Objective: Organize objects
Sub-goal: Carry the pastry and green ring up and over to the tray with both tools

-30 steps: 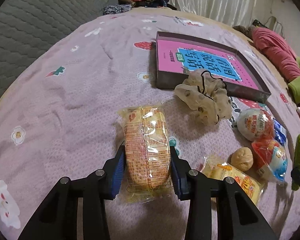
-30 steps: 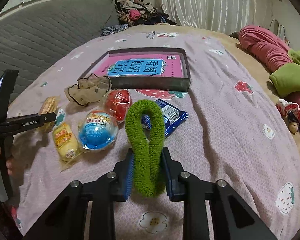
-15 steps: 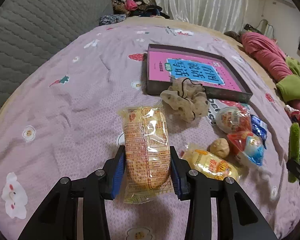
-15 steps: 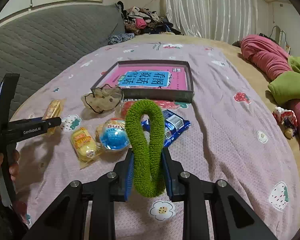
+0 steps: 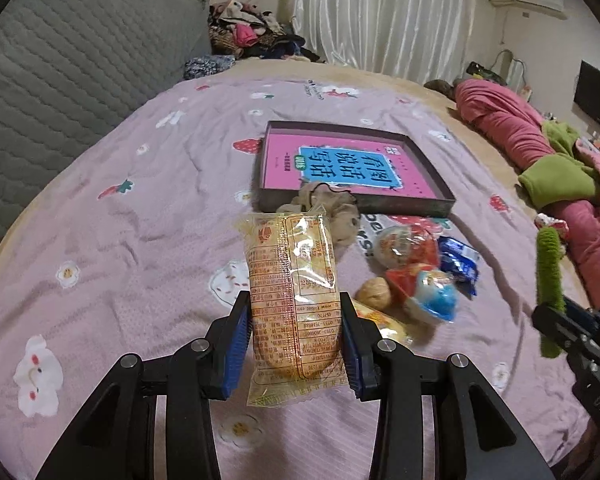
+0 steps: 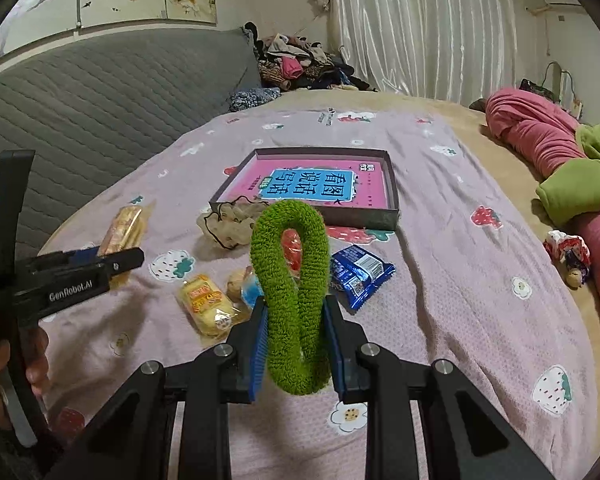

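both tongs full — left tongs (image 5: 294, 344) grip snack pack (image 5: 292, 292), right tongs (image 6: 296, 344) (raised) green loop (image 6: 290, 280).

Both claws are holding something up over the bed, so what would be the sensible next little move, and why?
Probably carry both toward the shallow box and lower them in. The left gripper clamps a wrapped snack cake and the right gripper a green scrunchie, both clear of the bedspread, and the box holds only a pink book.

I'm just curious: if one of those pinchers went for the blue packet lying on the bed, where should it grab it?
Probably across the narrow width of the blue packet, coming down from above. It lies flat on the bedspread with open cloth along its right side, while the other snacks crowd its left, so the fingers likely fit best over its long edges.
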